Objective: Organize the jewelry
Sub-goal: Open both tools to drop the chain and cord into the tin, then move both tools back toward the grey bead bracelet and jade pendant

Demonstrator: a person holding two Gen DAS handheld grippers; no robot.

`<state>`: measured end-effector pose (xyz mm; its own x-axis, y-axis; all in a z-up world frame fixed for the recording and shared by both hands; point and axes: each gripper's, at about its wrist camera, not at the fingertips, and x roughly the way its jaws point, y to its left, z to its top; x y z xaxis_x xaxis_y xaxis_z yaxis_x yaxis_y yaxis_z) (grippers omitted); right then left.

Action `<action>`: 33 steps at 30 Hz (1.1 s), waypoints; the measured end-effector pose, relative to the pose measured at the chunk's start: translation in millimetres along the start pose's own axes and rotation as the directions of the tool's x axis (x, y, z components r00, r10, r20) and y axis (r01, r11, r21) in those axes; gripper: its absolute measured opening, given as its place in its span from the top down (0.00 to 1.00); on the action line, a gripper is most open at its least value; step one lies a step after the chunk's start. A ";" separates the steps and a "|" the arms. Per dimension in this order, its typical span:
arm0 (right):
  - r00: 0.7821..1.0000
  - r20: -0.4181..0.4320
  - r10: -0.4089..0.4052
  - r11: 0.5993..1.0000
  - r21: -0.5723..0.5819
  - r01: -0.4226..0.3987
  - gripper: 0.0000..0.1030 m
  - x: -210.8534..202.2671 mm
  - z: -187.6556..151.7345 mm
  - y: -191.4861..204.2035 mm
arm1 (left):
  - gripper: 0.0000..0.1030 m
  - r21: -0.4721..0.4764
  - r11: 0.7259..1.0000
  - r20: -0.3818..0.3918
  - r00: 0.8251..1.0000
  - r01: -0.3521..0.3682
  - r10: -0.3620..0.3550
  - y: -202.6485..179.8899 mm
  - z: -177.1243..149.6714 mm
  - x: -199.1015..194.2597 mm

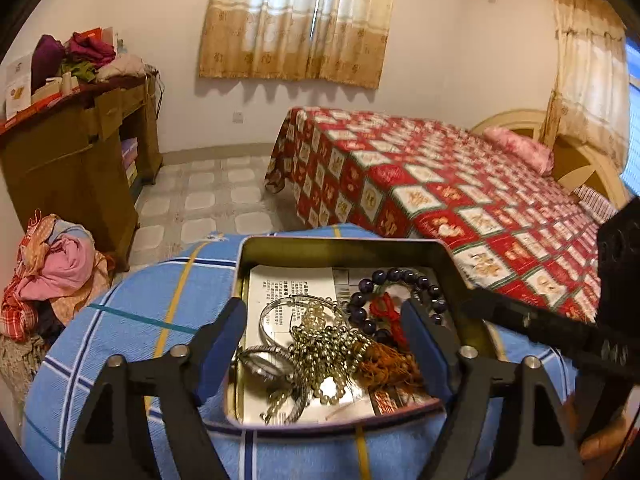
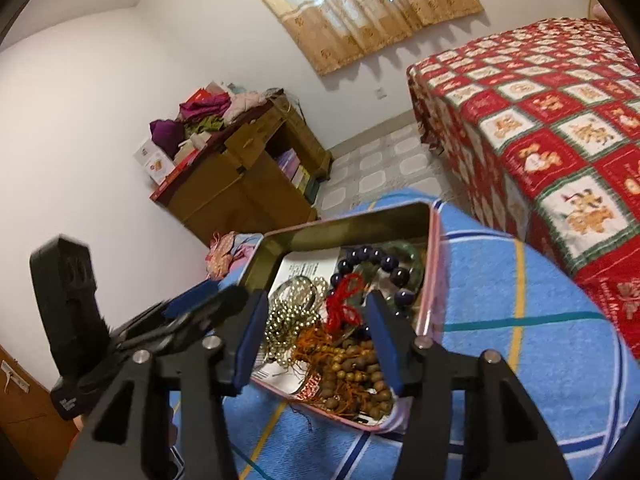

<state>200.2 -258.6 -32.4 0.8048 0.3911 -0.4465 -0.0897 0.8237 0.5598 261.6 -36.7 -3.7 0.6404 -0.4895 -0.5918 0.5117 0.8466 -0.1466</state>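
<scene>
An open metal tin [image 1: 344, 242] [image 2: 348, 222] lies on a blue checked cloth [image 1: 152, 304]. It holds a tangle of jewelry on a printed paper. There is a dark purple bead bracelet [image 1: 400, 278] [image 2: 376, 258], a silver bangle [image 1: 280, 308], a wristwatch [image 1: 264, 364], a pale bead string [image 1: 320, 344] [image 2: 284, 316], a red knotted cord [image 2: 342, 300], brown wooden beads [image 2: 352, 368] and a green bangle [image 2: 404, 256]. My left gripper [image 1: 322, 312] hangs open over the tin, gripping nothing. My right gripper [image 2: 318, 300] is open above the red cord and wooden beads.
A bed with a red patchwork cover [image 1: 460, 184] stands to the right. A wooden desk piled with clothes [image 1: 80, 148] is at the left wall. A heap of clothes [image 1: 52, 276] lies by it. A tiled floor [image 1: 212, 196] lies beyond the cloth.
</scene>
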 end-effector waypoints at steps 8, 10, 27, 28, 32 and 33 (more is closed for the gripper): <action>0.994 0.061 -0.094 0.995 -0.037 0.096 0.47 -63.8 -25.1 21.0 | 0.23 0.015 0.993 -0.001 0.994 -0.113 0.113 -13.7 -41.9 -52.4; 0.990 0.048 -0.133 0.989 -0.061 0.136 0.47 -75.9 -41.6 25.2 | 0.23 0.027 0.991 -0.011 0.991 -0.133 0.133 -23.8 -61.0 -66.6; 0.960 -0.087 -0.267 0.963 -0.051 0.264 0.46 -139.5 -146.4 16.0 | 0.23 -0.020 0.970 -0.075 0.968 -0.242 0.240 -64.7 -151.3 -126.0; 0.959 -0.087 -0.270 0.962 -0.057 0.266 0.46 -140.5 -148.2 18.0 | 0.23 -0.022 0.971 -0.079 0.968 -0.240 0.237 -66.0 -152.7 -126.6; 0.960 -0.091 -0.264 0.964 -0.066 0.259 0.46 -144.1 -154.8 23.5 | 0.23 -0.027 0.974 -0.094 0.971 -0.223 0.220 -71.8 -159.0 -128.8; 0.960 -0.091 -0.263 0.964 -0.073 0.257 0.46 -144.5 -155.7 24.8 | 0.23 -0.029 0.977 -0.096 0.973 -0.212 0.208 -72.8 -160.3 -130.0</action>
<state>-9.6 -230.8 -62.7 0.7432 0.1962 -0.6396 0.0776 0.9243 0.3737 49.3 -1.3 -43.1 0.6750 -0.2802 -0.6826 0.3474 0.9368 -0.0410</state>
